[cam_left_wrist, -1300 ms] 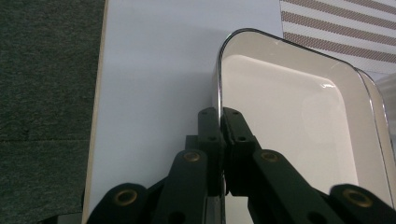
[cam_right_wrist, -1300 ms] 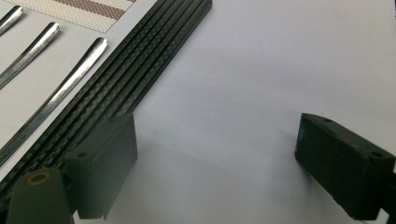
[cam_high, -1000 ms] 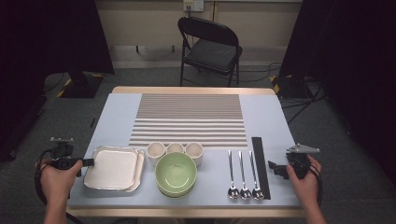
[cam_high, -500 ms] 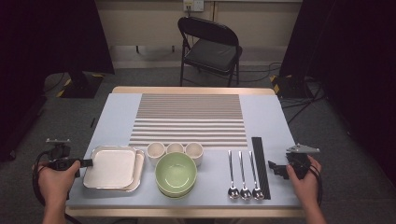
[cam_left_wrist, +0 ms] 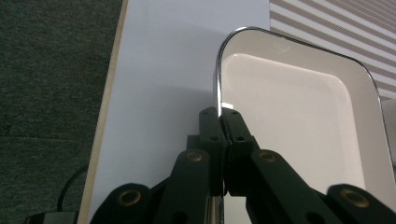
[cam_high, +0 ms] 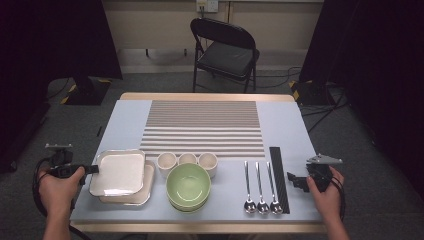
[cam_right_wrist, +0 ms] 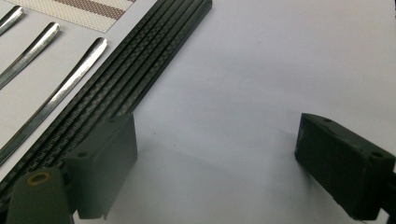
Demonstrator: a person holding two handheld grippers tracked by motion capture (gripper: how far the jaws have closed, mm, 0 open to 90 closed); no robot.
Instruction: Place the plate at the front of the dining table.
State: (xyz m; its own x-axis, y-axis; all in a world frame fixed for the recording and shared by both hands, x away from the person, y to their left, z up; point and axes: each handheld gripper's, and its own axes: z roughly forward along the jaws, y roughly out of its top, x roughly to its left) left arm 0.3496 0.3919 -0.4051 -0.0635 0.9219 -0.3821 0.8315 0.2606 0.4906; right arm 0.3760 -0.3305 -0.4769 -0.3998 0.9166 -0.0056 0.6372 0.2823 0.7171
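Two white square plates are stacked at the table's front left. My left gripper is shut on the left rim of the top plate, which sits a little left of the lower plate. My right gripper stands open at the front right over bare tabletop, with nothing between its jaws. It is just right of a black carbon-weave strip and three spoons.
Stacked green bowls sit front centre with three small cream cups behind them. A striped placemat covers the middle of the table. A black folding chair stands beyond the far edge.
The left gripper and the top plate have edged slightly to the left, off the lower plate. The right hand has kept still.
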